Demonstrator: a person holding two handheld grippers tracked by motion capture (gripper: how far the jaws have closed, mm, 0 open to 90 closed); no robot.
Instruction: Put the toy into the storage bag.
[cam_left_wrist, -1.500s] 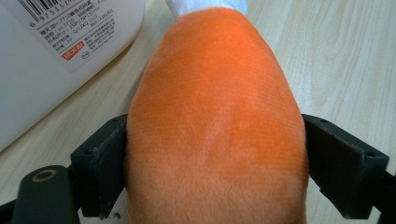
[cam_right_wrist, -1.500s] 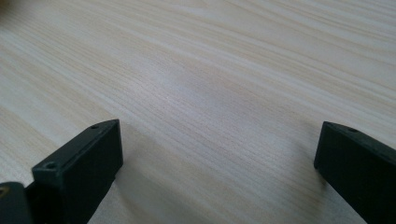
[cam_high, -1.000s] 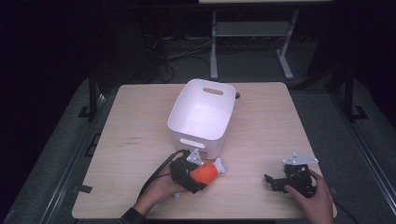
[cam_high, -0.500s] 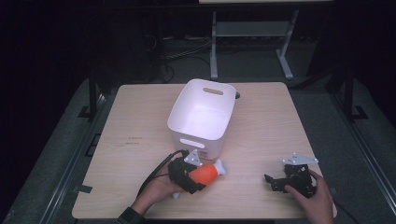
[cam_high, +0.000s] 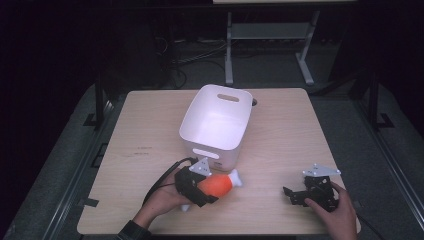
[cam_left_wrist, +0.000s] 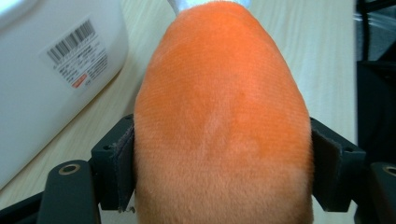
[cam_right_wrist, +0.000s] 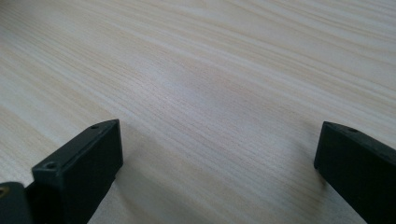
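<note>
Plush toy, orange and short-napped, egg-shaped with a white tip at the far end, clamped at its widest part between the two black pads of the left gripper; both pads pressed into the pile, the fabric bulging slightly over them. Jaws just closed a little further onto it. Sits near the front edge of the table, left of centre, just in front of the white bin, white tip pointing toward the right edge. Probably light and soft, yielding under pressure, so no risk of breaking; fuzzy surface likely grippy rather than slippery. Best hold judged to be across the fat middle, as now, since the narrowing white end could squeeze out of the pads. Bin of smooth rigid plastic, rounded corners, slot handles in its end walls, barcode label on the wall next to the toy. Table of pale wood grain, matte, with rounded corners. Right gripper resting near the front right corner, jaws spread wide with nothing between them but bare wood, held in a hand.
</note>
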